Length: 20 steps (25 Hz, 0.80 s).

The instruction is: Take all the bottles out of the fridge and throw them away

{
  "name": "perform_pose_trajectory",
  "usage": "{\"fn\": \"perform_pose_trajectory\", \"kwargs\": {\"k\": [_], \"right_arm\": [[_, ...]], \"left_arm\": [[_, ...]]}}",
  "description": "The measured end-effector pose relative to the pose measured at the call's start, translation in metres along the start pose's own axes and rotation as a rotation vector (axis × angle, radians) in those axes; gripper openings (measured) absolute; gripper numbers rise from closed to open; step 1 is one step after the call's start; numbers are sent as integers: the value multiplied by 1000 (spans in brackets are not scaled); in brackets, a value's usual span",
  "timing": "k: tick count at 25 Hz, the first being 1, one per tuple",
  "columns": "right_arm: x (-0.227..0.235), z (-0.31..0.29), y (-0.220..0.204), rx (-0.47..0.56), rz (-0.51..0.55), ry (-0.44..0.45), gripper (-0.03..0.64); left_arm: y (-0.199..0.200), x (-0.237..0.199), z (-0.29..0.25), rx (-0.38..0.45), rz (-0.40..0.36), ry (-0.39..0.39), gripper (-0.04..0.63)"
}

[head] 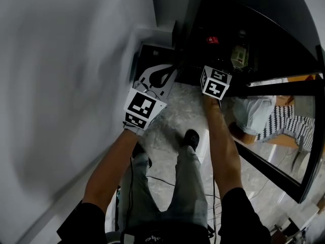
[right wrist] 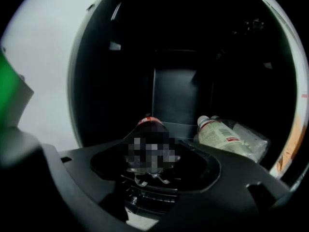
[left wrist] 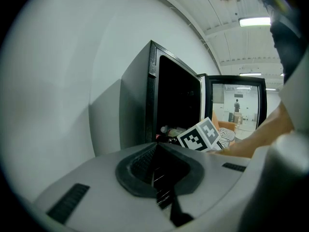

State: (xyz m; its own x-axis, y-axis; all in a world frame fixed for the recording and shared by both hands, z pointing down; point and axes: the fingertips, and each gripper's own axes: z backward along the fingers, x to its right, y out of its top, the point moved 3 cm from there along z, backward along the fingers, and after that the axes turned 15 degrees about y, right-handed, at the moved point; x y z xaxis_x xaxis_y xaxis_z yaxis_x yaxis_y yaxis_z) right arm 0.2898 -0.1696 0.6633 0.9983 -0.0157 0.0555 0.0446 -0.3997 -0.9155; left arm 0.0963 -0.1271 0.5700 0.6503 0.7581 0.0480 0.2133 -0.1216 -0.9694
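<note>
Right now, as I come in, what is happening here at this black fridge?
A person stands before a small black fridge whose glass door is open, with a gripper in each hand. The right gripper reaches inside, and a red-capped bottle sits between its jaws; whether they already clamp it is unclear. A clear plastic bottle lies on its side on the shelf, to the right. The left gripper hangs outside the fridge, shut and empty.

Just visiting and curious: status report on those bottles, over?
Left gripper shut, empty, outside the fridge. Right gripper closed on red-capped bottle inside. Pale bottle lying beside it. Nothing blocking.
</note>
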Motion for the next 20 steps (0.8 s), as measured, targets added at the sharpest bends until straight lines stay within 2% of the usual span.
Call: {"fn": "perform_pose_trajectory", "kwargs": {"k": [7,20], "right_arm": [[-9,34,15,12,-16,31,313],[-11,67,68,68,11,55,313]], "left_arm": [[4,4,21,-14,14,1,6],[35,11,39,12,26,4,6]]}}
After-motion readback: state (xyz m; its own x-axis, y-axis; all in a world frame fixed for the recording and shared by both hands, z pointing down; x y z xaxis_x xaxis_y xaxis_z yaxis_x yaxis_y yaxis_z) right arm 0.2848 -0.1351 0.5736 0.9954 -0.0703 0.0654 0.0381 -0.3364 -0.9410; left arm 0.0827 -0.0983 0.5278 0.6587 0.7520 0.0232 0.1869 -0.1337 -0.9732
